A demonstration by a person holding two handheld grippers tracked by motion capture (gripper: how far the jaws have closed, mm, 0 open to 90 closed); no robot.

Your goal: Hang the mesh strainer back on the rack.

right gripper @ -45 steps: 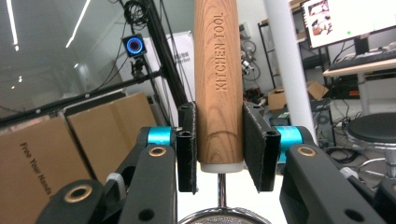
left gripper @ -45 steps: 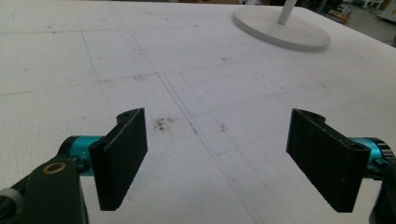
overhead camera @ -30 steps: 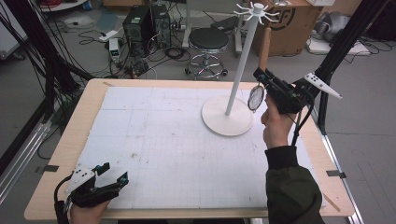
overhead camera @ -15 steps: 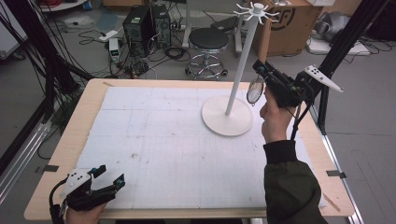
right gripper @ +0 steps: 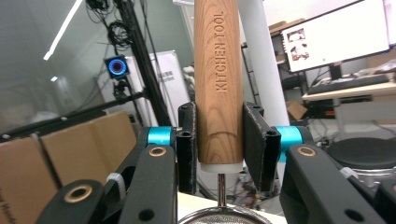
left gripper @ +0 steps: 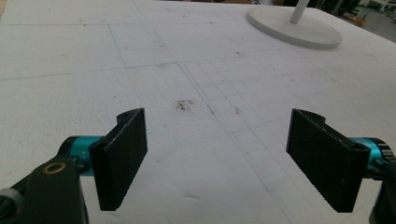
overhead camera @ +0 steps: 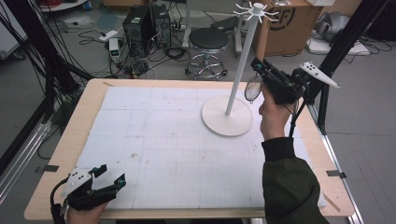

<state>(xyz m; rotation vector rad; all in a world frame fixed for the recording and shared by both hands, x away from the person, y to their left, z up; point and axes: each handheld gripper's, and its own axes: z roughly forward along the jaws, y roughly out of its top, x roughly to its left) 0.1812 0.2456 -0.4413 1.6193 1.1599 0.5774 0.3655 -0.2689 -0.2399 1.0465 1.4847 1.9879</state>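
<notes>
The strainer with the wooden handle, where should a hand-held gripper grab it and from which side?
Grip the strainer on its wooden handle, probably low down, just above the wire neck, as the right hand-held gripper does now. Come at the handle square-on, one pad on each side. It is round, thick and straight, so flat pads seat firmly, whereas the mesh bowl would likely dent.

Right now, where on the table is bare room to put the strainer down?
The white mat is bare between the left gripper and the stand's round base, and along its far-left part. It is crowded near the stand pole, where the right gripper holds the strainer.
</notes>
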